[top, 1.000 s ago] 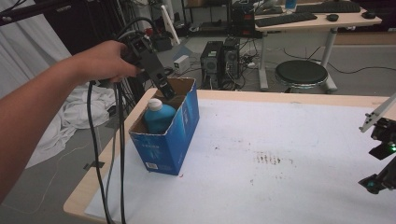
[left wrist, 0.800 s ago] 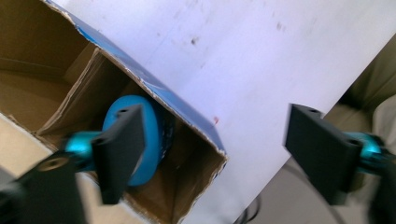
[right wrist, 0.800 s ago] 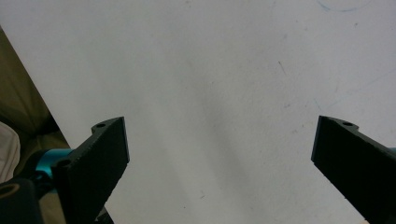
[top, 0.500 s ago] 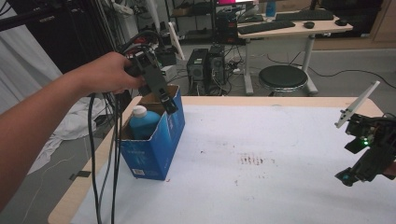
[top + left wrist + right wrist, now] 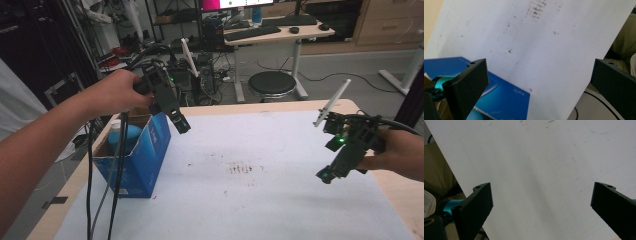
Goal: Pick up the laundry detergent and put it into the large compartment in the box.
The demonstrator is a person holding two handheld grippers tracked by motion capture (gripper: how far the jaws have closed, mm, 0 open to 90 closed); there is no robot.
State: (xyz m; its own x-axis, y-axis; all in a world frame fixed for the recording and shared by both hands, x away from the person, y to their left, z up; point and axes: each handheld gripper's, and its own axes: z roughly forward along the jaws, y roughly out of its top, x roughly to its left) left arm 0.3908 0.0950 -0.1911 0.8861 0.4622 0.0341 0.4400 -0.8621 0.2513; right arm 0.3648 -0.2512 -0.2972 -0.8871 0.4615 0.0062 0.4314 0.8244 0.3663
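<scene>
Jaws of our left gripper (image 5: 181, 125) have just been opening and now stand wide apart with nothing between them; in the left gripper view (image 5: 537, 82) we see only the white table cover (image 5: 554, 50) and a corner of the blue box (image 5: 506, 97) past them. We hold this gripper over the box's far right corner, tips slanting down toward the table. The blue box (image 5: 145, 155) stands open-topped at the table's left edge, and a blue bottle (image 5: 125, 136) stands inside it, apart from the gripper. Our right gripper (image 5: 325, 175) hangs above the right side of the table, well apart from the box, its jaws wide and empty over bare cover (image 5: 541, 202).
</scene>
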